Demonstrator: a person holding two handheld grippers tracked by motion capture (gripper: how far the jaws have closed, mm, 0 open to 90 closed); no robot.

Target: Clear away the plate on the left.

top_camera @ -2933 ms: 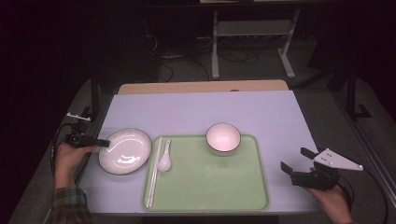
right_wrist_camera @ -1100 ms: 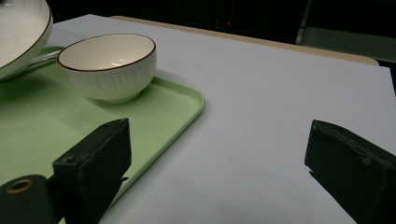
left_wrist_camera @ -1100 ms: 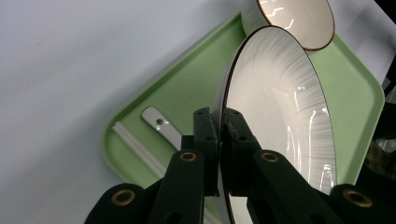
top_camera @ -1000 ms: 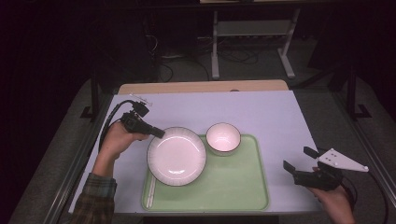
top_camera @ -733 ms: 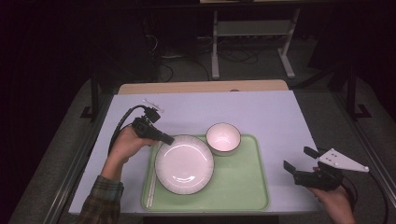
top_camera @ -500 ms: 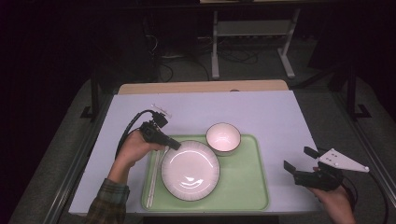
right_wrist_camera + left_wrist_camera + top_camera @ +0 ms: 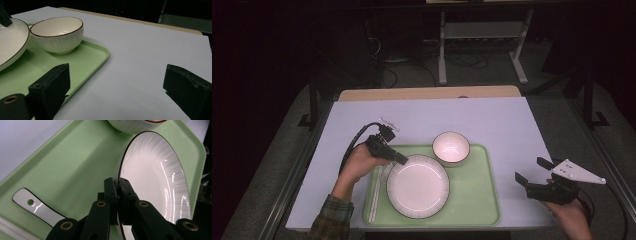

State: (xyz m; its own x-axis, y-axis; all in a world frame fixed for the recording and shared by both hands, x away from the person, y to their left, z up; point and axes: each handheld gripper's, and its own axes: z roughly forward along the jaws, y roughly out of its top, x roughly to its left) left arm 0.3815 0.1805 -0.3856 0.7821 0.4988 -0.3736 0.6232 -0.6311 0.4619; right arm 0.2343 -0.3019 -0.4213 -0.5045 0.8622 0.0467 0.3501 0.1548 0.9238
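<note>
A large white plate (image 7: 418, 186) with a dark rim hangs tilted over the middle of the green tray (image 7: 479, 197). My left gripper (image 7: 402, 160) is shut on the plate's near-left rim (image 7: 119, 185); its jaws pinch the edge from both sides. A small white bowl (image 7: 451, 148) stands at the tray's far edge, also seen as the bowl (image 7: 58, 33) in the right gripper view. A white spoon (image 7: 37, 208) lies on the tray's left part beside white chopsticks (image 7: 374, 200). My right gripper (image 7: 533, 172) stands open near the table's right front, nothing between its jaws.
The tray rests on a pale lilac tabletop (image 7: 497, 120) with a wooden strip along the far edge. Bare table lies to the left of the tray and between the tray and my right gripper. A metal stand (image 7: 482, 40) is on the dark floor beyond.
My left gripper has carried the plate from the table left of the tray rightward onto the tray's middle. The right gripper has stayed put.
</note>
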